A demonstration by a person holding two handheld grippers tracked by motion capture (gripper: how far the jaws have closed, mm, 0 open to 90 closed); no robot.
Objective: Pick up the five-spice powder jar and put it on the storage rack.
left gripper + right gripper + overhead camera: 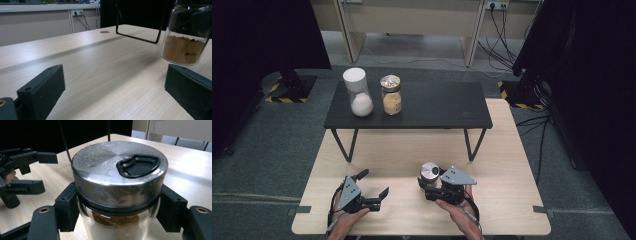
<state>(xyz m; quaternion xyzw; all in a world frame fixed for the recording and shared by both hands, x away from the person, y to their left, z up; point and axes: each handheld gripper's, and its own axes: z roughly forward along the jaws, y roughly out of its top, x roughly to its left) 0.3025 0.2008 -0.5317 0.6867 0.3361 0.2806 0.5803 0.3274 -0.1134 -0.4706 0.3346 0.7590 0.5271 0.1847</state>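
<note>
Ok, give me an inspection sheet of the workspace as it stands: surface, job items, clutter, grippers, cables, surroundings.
Surface: light wooden table; a black shelf on wire legs stands on its far half.
Job's things: metal-lidded jar of brown powder, gripped below the lid.
Clutter: white-lidded jar and tan-filled jar on the shelf's left part.
Grippers: right gripper shut on the metal-lidded jar; left gripper open, nothing between its jaws.
Cables: black leads on the floor beyond the table, from a wall socket.
Surroundings: grey carpet, black curtains at both sides.
</note>
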